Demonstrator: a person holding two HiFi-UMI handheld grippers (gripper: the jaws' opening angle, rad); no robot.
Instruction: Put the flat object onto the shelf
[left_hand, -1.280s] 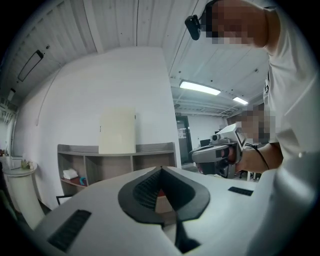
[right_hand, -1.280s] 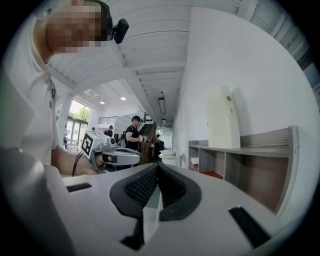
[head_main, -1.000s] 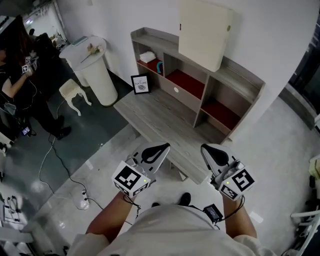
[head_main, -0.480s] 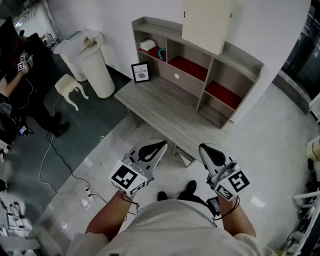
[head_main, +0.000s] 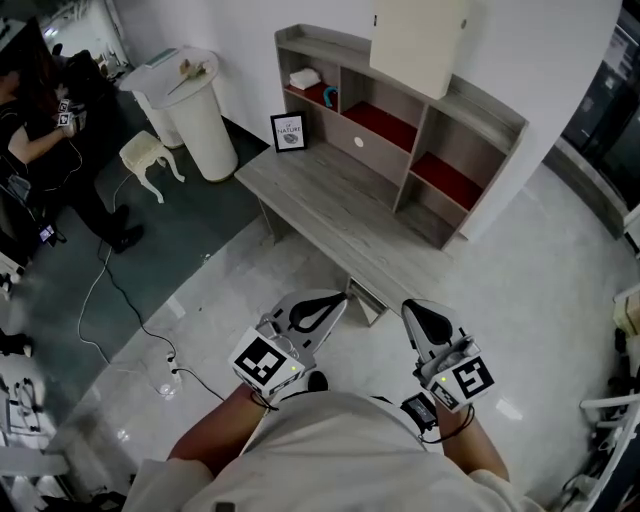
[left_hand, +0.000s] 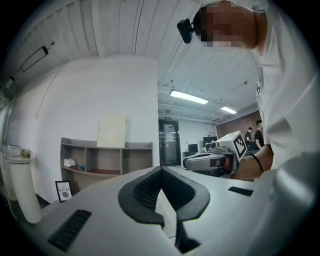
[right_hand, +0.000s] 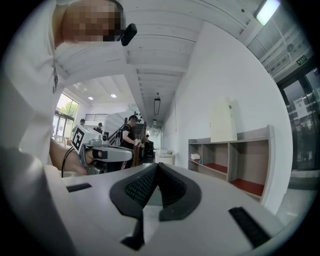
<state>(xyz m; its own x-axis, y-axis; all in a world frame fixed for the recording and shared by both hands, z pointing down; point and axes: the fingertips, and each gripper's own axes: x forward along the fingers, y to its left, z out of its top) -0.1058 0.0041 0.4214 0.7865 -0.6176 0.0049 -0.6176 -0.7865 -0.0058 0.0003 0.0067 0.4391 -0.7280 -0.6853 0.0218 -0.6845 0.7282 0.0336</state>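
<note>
Jaws pressed together and empty on left tool (head_main: 325, 305) and right tool (head_main: 425, 318), cream flat panel (head_main: 420, 42) upright atop shelf (head_main: 478, 118)

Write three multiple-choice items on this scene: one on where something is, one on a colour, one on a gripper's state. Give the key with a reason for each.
1. The cream panel is
A. lying flat on the floor
B. standing on top of the shelf unit
C. held between two jaws

2. The compartment linings are
A. blue
B. red
C. green

3. The right gripper is
A. wide open
B. shut on the panel
C. shut with nothing in it

Key:
1 B, since the head view shows the panel upright on the unit's top ledge.
2 B, since the floors of the open compartments show red in the head view.
3 C, since the right gripper view shows its jaw tips meeting with nothing between them.
</note>
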